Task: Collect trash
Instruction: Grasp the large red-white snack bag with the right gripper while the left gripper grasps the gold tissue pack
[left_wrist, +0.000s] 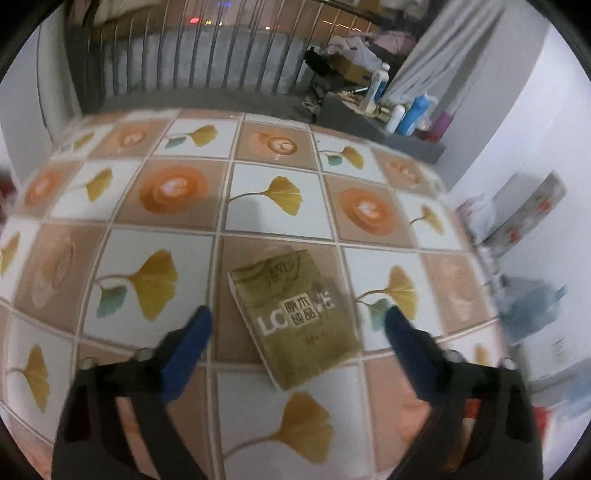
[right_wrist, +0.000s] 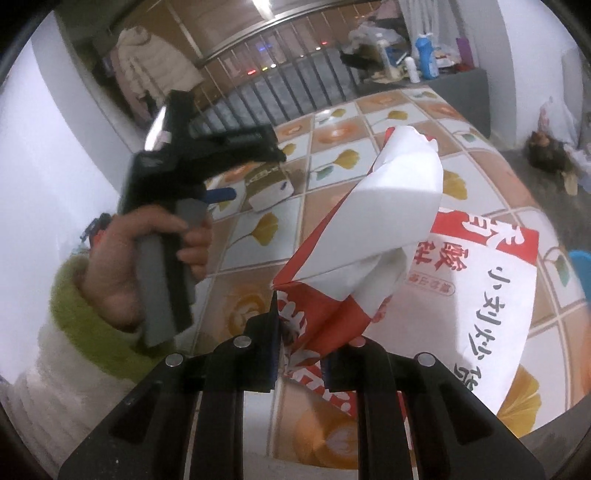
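An olive-gold tissue pack (left_wrist: 295, 317) lies flat on the tablecloth with its ginkgo-leaf pattern (left_wrist: 258, 195). My left gripper (left_wrist: 297, 314) is open just above it, one blue finger on each side and neither touching it. In the right wrist view my right gripper (right_wrist: 295, 325) is shut on the crumpled edge of a red-and-white paper bag (right_wrist: 388, 206) with printed characters, and its far part rests on the table. That view also shows a hand in a green cuff (right_wrist: 147, 251) holding the left gripper over the tissue pack (right_wrist: 269, 188).
A metal railing (left_wrist: 207, 70) runs behind the table. Bottles (left_wrist: 410, 114) stand on a dark ledge at the far right. A flower-printed box (left_wrist: 517, 210) sits off the table's right edge. A pale coat (right_wrist: 155, 62) hangs at the back, and a blue object (right_wrist: 580, 258) shows at the right edge.
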